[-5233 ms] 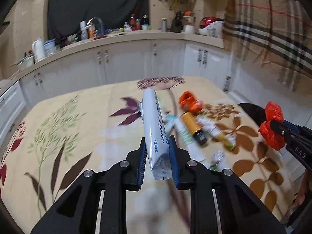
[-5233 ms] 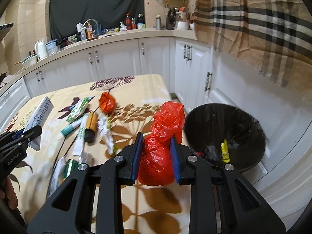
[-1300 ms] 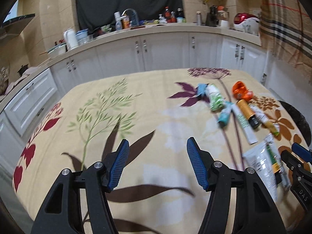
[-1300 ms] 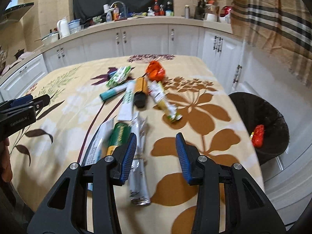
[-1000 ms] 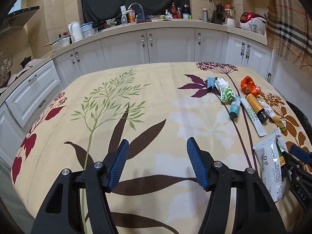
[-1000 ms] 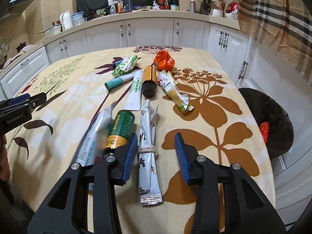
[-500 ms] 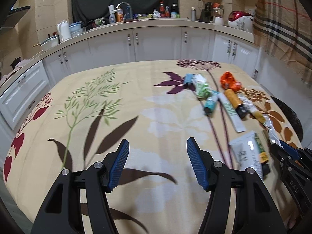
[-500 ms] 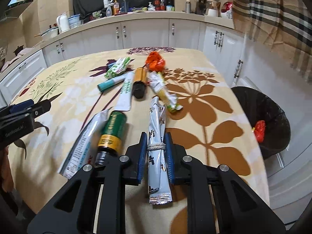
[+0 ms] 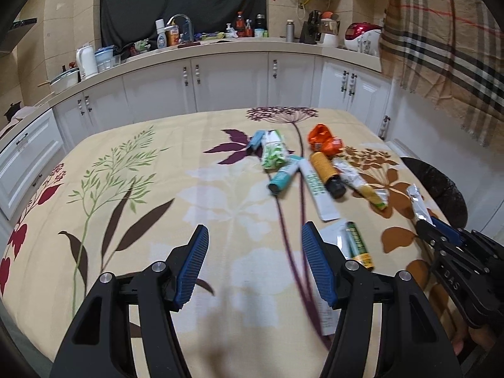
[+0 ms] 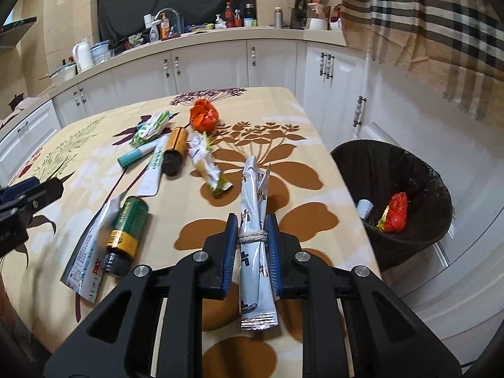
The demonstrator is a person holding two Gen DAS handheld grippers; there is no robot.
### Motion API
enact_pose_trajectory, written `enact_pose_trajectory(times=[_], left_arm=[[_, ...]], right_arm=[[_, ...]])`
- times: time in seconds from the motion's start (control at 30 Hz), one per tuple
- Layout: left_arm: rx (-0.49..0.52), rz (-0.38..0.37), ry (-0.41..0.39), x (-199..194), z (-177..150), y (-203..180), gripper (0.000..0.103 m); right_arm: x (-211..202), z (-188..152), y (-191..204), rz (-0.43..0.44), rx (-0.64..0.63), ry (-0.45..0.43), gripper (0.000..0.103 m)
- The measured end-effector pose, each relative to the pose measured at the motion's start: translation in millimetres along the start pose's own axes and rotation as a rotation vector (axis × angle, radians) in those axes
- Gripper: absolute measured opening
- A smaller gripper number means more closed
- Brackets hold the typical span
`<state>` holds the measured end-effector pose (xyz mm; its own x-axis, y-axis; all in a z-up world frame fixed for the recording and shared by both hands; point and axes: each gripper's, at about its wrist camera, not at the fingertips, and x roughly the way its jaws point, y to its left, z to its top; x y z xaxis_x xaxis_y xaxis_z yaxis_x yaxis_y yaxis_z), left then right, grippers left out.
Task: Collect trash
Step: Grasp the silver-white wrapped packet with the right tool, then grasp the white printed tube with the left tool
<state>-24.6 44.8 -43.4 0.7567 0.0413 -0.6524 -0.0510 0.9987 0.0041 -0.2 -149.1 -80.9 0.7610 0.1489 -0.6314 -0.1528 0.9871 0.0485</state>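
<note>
My right gripper is shut on a long silver foil packet tied with string, held just above the table near its right edge. My left gripper is open and empty over the flowered tablecloth. Trash lies on the table: a green bottle on a white pouch, an orange bottle, a white tube, a teal tube, a green-white pack, a crumpled wrapper and an orange bag. The black bin stands to the right.
The bin holds a red bag and a white box. White cabinets with a cluttered counter run behind the table. A plaid cloth hangs at the right. The right gripper shows at the right of the left wrist view.
My right gripper closed on the foil packet and lifted it off the table toward the right edge. My left gripper stayed open and drifted right, nearer the trash.
</note>
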Motion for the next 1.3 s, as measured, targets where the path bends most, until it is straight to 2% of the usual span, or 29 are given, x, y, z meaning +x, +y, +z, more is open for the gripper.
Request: enact_pose_trajectory(times=[0.27, 0.53, 0.7, 0.73, 0.8, 0.83, 0.9, 1.0, 1.3], left_arm=[[0.008, -0.097, 0.023, -1, -9, -23, 0.060], [0.073, -0.094, 0.059, 7, -24, -36, 0.059], [0.092, -0.100, 0.070, 11, -28, -36, 0.051], [0.097, -0.102, 0.067, 12, -28, -37, 0.048], [0.108, -0.103, 0.078, 16, -29, -38, 0.033], [0.106, -0.107, 0.087, 18, -29, -37, 0.030], [0.105, -0.107, 0.079, 19, -30, -36, 0.030], [0.116, -0.102, 0.061, 17, -31, -35, 0.023], [0.079, -0.070, 0.016, 12, -23, -23, 0.020]], right_arm=[[-1, -1, -14, -0.002, 0.027, -0.010, 0.018], [-3, -1, -16, 0.001, 0.035, -0.014, 0.018], [-3, -1, -15, 0.002, 0.033, -0.012, 0.018], [-2, -1, -14, 0.003, 0.032, -0.010, 0.018], [-1, -1, -13, 0.005, 0.031, -0.006, 0.018], [-1, -1, -12, 0.006, 0.030, -0.004, 0.018], [-1, -1, -10, 0.008, 0.027, -0.002, 0.018], [-1, -1, -9, 0.007, 0.022, -0.004, 0.018], [-4, 2, -9, 0.005, 0.024, -0.025, 0.018]])
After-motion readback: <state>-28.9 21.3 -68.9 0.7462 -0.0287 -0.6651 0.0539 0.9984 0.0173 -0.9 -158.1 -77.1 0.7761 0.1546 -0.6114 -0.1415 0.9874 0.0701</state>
